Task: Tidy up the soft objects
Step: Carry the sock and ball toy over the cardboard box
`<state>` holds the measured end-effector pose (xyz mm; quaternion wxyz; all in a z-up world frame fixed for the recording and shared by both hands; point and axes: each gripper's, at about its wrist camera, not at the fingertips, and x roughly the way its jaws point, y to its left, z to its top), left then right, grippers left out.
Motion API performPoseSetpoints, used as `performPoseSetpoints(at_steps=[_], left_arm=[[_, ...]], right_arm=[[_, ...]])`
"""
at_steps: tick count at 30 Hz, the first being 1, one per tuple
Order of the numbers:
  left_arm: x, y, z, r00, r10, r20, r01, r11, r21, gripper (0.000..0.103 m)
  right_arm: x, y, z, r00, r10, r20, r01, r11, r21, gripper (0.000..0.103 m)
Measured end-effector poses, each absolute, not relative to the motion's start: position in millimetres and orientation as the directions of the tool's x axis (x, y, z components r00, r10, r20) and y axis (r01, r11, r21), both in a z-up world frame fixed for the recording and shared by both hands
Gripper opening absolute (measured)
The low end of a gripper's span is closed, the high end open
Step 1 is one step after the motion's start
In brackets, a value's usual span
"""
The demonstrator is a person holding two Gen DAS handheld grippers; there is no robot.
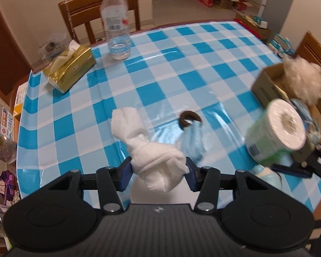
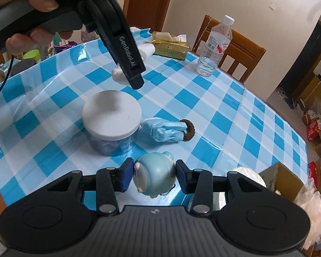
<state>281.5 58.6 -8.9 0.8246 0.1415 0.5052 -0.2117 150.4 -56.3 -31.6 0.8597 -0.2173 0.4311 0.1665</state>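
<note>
Two grips we see: left gripper [image 1: 159, 170] fingers clamp the white rolled cloth [image 1: 148, 150] above the checked surface [image 1: 182, 68]; right gripper [image 2: 154, 176] fingers clamp the blue plush toy [image 2: 155, 176].

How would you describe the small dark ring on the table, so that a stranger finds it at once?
Start at the blue-and-white checked tablecloth and go to its middle, where a crumpled light-blue glove lies beside a jar with a white lid. The brown hair tie sits around the glove's narrow end, the only dark, fuzzy loop there.
</note>
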Motion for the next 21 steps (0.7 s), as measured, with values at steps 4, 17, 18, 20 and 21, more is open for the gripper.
performPoseSetpoints(at_steps=[4, 17, 18, 20, 21], left_arm=[[254, 53, 2, 0.399, -0.232, -0.887, 0.539, 0.842, 0.022, 0.050], [180, 10, 14, 0.362, -0.301, -0.882, 0.659, 0.752, 0.014, 0.050], [175, 4, 15, 0.365, -0.300, -0.881, 0.661, 0.750, 0.018, 0.050], [165, -9, 17, 0.377, -0.298, -0.877, 0.658, 0.752, 0.027, 0.050], [161, -15, 18, 0.379, -0.297, -0.877, 0.651, 0.759, 0.024, 0.050]], right_arm=[[134, -58, -24, 0.581, 0.085, -0.810, -0.454, 0.859, -0.236, 0.048], [80, -113, -6, 0.597, 0.025, -0.802, -0.338, 0.915, -0.222, 0.048], [77, -123, -5, 0.598, 0.024, -0.801, -0.333, 0.917, -0.220, 0.048], [74, -142, -3, 0.591, 0.024, -0.806, -0.321, 0.924, -0.207, 0.048], [73, -151, -2, 0.586, 0.027, -0.810, -0.317, 0.927, -0.199, 0.048]])
